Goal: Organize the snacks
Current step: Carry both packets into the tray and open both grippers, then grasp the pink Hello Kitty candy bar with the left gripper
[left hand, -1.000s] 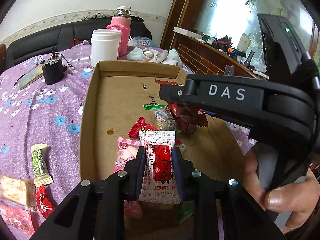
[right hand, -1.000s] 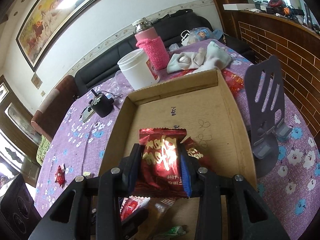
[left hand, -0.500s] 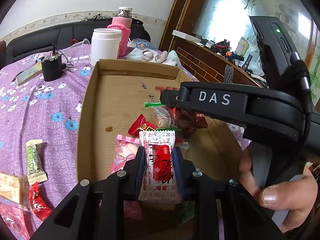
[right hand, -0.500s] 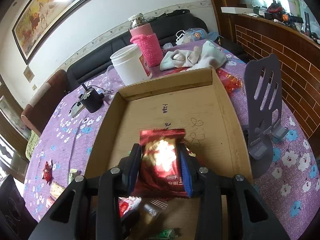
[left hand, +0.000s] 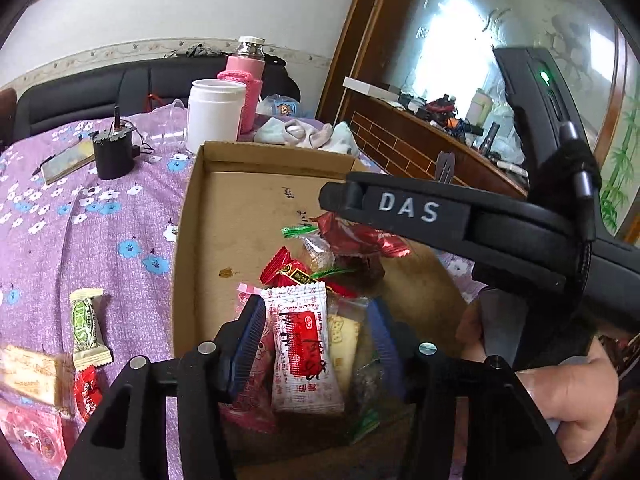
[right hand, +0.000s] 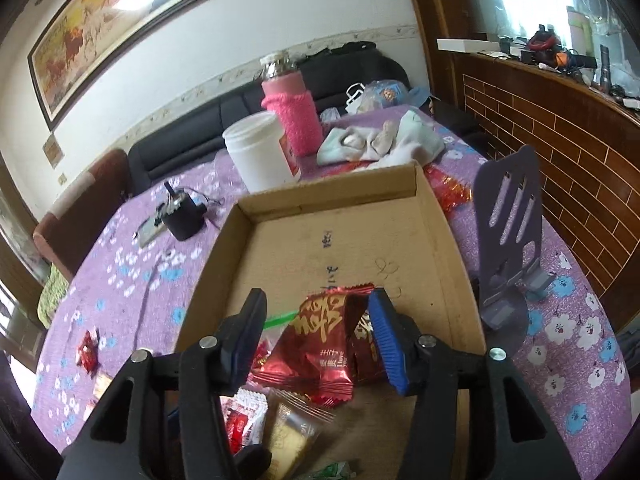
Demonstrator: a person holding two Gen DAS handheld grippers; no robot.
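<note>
A shallow cardboard box (left hand: 188, 240) holds a pile of snack packets at its near end. My left gripper (left hand: 316, 344) hangs over that pile with its jaws opening. A white-and-red packet (left hand: 304, 344) lies loose between them, with a clear gap on its right side. My right gripper (right hand: 316, 332) is also opening above the box (right hand: 440, 240). A red foil packet (right hand: 320, 344) lies tilted between its pads, free of them. In the left wrist view one of the right gripper's fingers (left hand: 400, 208) crosses over the same red packet (left hand: 360, 236).
Behind the box stand a white jar (right hand: 260, 156), a pink-sleeved bottle (right hand: 292, 120) and a black device (right hand: 184, 220). A grey phone stand (right hand: 512, 248) is at its right. Loose snacks (left hand: 86, 328) lie on the purple cloth at the left. A hand (left hand: 560, 392) holds the right gripper.
Both grippers have opened their jaws. The red foil packet has dropped and tilted onto the pile. The white-and-red packet has been let go and rests on the snacks.
</note>
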